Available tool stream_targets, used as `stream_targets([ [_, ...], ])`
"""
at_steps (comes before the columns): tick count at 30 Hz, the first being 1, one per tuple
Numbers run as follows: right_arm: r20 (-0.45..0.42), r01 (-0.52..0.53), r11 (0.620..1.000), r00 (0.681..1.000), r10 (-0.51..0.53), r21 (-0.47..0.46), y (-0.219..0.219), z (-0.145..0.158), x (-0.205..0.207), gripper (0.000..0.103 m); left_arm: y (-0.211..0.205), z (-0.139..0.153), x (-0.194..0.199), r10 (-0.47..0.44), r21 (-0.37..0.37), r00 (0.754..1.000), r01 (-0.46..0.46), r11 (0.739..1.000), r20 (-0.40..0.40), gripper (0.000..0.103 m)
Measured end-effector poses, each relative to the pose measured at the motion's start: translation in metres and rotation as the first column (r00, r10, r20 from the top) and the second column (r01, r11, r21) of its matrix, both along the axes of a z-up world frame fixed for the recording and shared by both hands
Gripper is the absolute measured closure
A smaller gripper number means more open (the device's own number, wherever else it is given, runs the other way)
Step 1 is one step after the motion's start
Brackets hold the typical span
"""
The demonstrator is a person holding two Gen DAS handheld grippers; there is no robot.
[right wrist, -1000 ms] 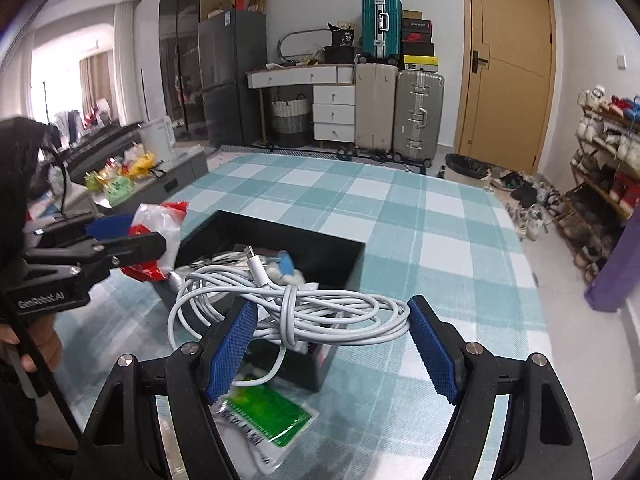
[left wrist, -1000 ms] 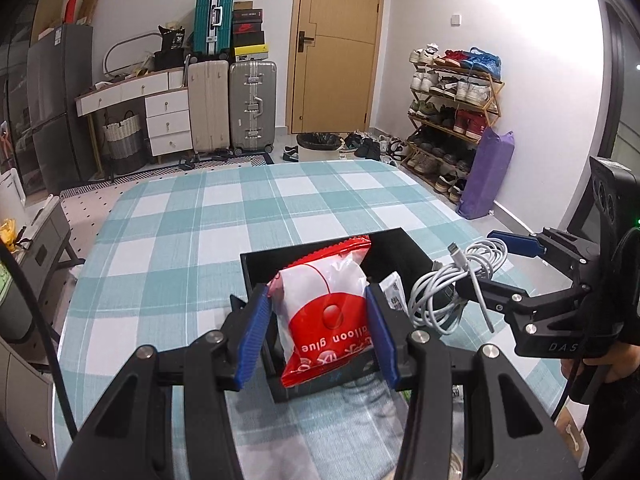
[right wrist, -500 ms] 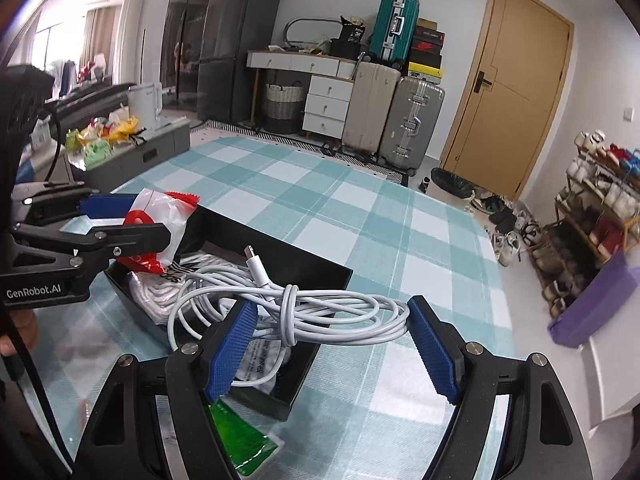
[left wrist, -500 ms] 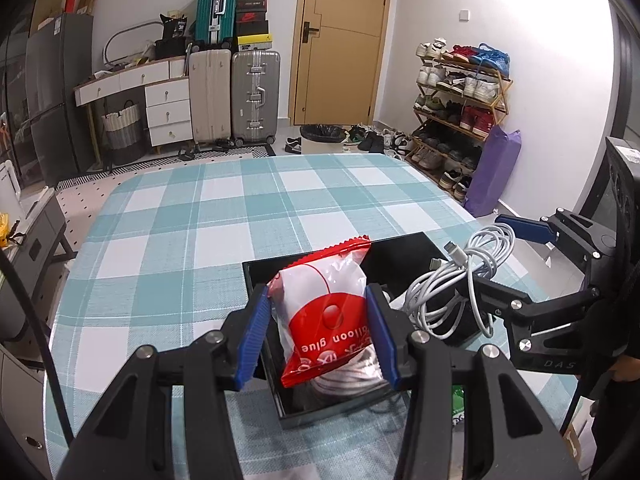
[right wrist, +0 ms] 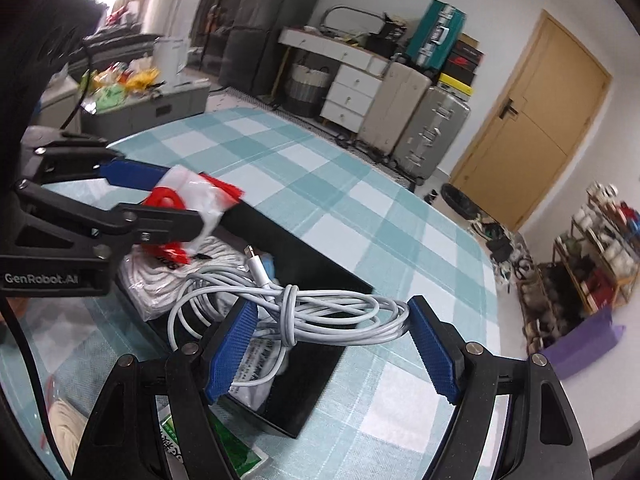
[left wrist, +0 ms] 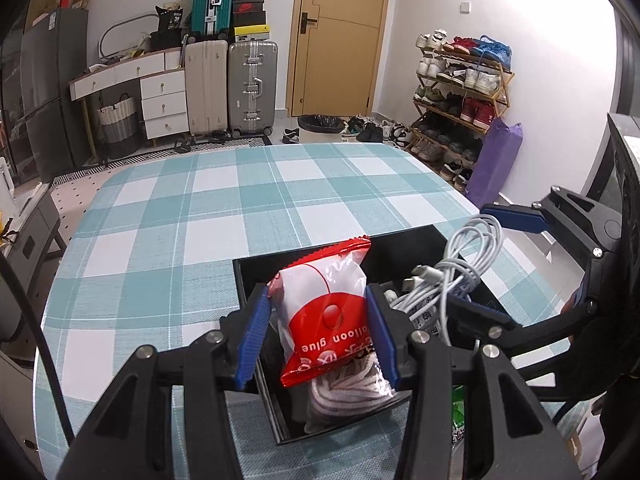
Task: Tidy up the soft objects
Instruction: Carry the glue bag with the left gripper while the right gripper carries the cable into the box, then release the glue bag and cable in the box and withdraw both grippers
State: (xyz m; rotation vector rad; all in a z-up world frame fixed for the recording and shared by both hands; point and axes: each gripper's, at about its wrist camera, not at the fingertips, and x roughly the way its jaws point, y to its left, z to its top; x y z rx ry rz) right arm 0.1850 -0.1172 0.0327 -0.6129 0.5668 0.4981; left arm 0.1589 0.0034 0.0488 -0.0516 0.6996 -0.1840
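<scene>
Gripping packet [left wrist: 324,316] – cable [right wrist: 320,312], between tongs

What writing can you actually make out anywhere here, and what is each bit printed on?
"lloon glue", upside down, first letters hidden: red and white packet held in the left gripper.
"GenRobot.AI": side of the left gripper's black body, in the right wrist view.
Small print on the white bag in the black box: too blurred to read.
Print on the green packet beside the box: too blurred to read.
Labels on the stacked shoe boxes: too small to read.
</scene>
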Motion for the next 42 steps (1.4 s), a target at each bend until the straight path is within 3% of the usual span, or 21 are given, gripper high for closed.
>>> stream_targets([
  [9,-0.02,-0.054,0.997,0.998,0.053,-0.052,0.014,-0.011,0.006,0.025,-0.003,-0.005,0.006,-0.013,-0.014,1.0,0.013,1.0,-0.009,0.056],
  [17,-0.026,-0.069,0.997,0.997,0.068,-0.043,0.017,-0.012,0.011,0.024,-0.002,-0.012,0.012,-0.008,-0.018,1.0,0.007,1.0,-0.026,0.055],
  [20,-0.027,-0.064,0.998,0.998,0.063,-0.028,0.015,-0.012,0.013,0.02,-0.003,-0.014,0.013,-0.011,-0.013,0.999,0.01,1.0,-0.031,0.053],
  [24,0.001,-0.054,0.998,0.999,0.054,-0.018,0.013,-0.01,0.011,0.007,-0.006,-0.014,0.013,-0.016,0.003,0.999,0.016,1.0,-0.033,0.049],
  [26,0.002,-0.051,0.999,0.999,0.051,-0.007,0.009,-0.007,0.009,0.004,-0.005,-0.013,0.011,-0.018,-0.002,0.999,0.018,1.0,-0.037,0.041],
  [30,-0.006,-0.029,0.999,1.0,0.029,0.045,-0.003,-0.002,0.004,0.002,-0.006,-0.011,0.006,-0.032,-0.004,0.999,0.032,0.999,-0.036,0.034],
  [37,-0.086,0.04,0.976,0.996,-0.022,0.214,-0.041,0.003,-0.009,0.001,-0.009,-0.003,-0.015,-0.034,0.005,0.999,0.034,0.999,-0.004,0.0],
  [42,-0.154,0.104,0.942,0.986,-0.057,0.318,-0.066,-0.002,-0.018,0.001,0.0,-0.002,-0.03,-0.014,-0.027,1.0,0.014,1.0,-0.008,0.0],
])
